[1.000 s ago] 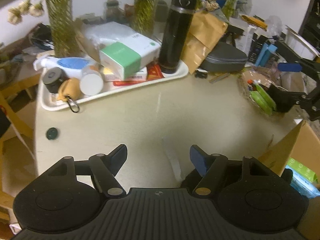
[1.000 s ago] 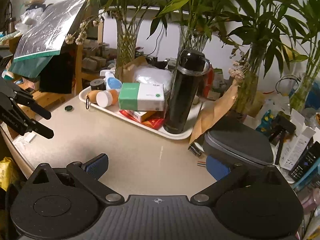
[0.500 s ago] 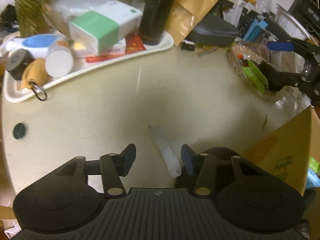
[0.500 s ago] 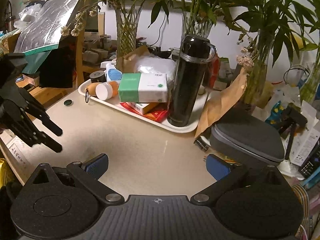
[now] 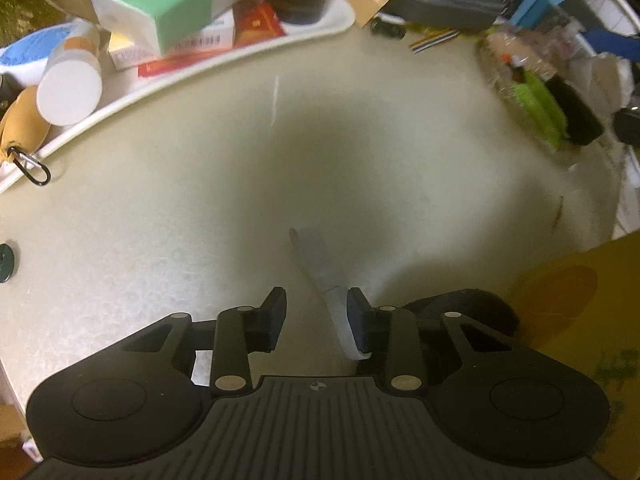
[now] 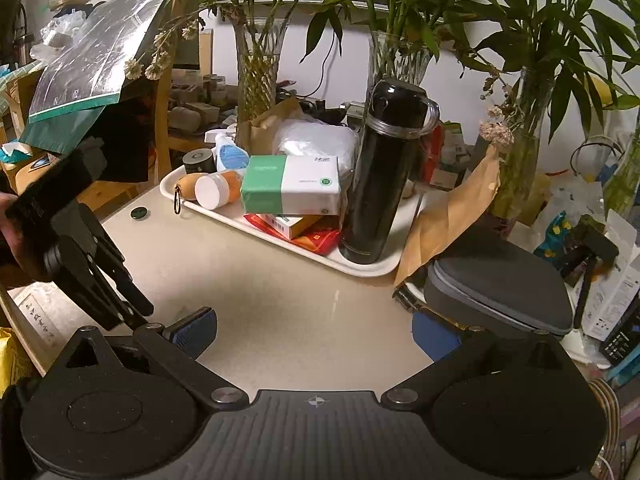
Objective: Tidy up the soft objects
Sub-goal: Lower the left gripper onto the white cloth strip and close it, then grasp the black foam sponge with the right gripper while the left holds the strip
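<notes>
A thin white strip, like a flat wrapper or tissue [image 5: 320, 280], lies on the beige table [image 5: 160, 232] in the left wrist view. My left gripper [image 5: 316, 312] is open and low over it; the strip runs between the fingers and lies against the right pad [image 5: 358, 320]. My right gripper [image 6: 312, 328] is open and empty above the table's near edge. The left gripper also shows at the left of the right wrist view [image 6: 100, 280]. A green and white tissue pack [image 6: 292, 190] lies on the white tray [image 6: 360, 270].
The tray also holds a black flask [image 6: 384, 172], a white-capped jar [image 6: 214, 194] and boxes. A grey zip case [image 6: 496, 280] and a brown paper bag [image 6: 448, 216] sit at the right. Plant vases stand behind. A cardboard box [image 5: 580, 320] borders the table.
My left gripper has tilted down and moved forward over the white strip, and its jaws have narrowed around it. My right gripper has barely moved.
</notes>
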The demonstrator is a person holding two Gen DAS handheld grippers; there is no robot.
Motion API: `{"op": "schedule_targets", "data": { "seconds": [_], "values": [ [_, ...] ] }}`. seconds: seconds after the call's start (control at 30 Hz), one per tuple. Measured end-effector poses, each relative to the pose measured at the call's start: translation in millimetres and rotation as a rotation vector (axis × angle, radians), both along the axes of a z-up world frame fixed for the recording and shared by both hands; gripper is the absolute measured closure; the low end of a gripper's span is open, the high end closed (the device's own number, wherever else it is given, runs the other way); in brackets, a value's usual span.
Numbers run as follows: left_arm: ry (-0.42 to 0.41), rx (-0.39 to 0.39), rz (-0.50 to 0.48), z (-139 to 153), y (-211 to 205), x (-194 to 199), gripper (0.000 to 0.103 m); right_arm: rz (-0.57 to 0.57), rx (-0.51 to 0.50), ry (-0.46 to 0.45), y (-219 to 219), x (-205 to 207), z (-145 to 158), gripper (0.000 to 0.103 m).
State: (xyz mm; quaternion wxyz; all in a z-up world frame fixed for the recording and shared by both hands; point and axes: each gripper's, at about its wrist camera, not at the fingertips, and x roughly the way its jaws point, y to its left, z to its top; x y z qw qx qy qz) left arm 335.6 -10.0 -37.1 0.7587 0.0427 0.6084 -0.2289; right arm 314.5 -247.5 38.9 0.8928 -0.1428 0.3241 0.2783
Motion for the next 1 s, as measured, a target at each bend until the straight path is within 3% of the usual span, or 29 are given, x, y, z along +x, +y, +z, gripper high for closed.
{"op": "schedule_targets", "data": {
  "seconds": [0.2,0.3,0.37,0.53,0.8,1.0],
  "values": [
    [0.022,0.037,-0.016,-7,-8,8,0.069,-0.003,0.005,-0.006,0,0,2,0.0],
    [0.031,0.02,-0.009,-8,-5,11,0.066,-0.001,0.002,-0.007,1,0,2,0.0],
    [0.038,0.01,0.003,-7,0,13,0.058,-0.001,-0.002,-0.011,1,0,2,0.0],
    [0.047,-0.052,-0.005,-7,2,15,0.056,0.004,-0.002,-0.015,3,0,3,0.0],
    [-0.068,0.089,-0.147,-8,-29,-4,0.057,0.007,-0.014,-0.022,6,0,3,0.0],
    [-0.156,0.199,-0.198,-7,-35,-15,0.087,0.009,-0.021,-0.029,7,-1,4,0.0]
  ]
}}
